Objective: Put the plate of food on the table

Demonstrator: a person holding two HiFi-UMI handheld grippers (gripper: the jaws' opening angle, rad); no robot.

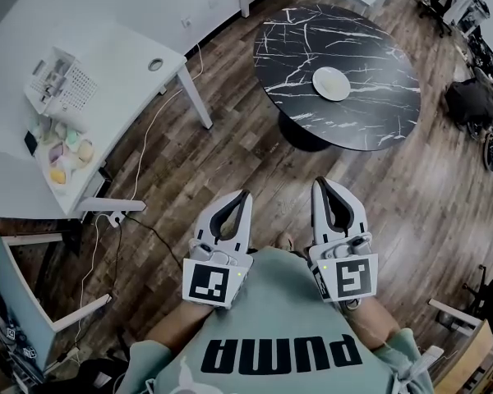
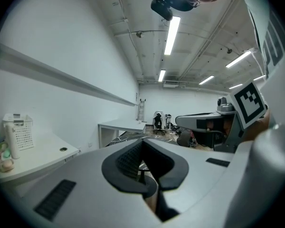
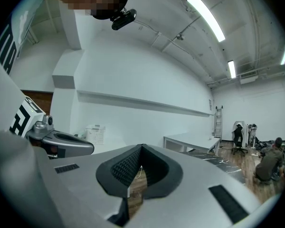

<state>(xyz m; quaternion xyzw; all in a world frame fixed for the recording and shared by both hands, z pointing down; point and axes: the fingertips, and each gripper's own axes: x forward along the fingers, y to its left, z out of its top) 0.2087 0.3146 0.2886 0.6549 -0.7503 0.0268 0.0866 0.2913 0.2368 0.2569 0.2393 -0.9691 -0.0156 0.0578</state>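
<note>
Left gripper and right gripper hang closed and empty short of the table; a plate sits mid-table, so we judge placing possibly done

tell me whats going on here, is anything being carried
Nothing is being carried. A person stands on the wood floor with a gripper in each hand, held close to the body. The left gripper and right gripper both have their jaws together and hold nothing. Ahead, a white plate sits on the round black marble table, well away from both grippers.
</note>
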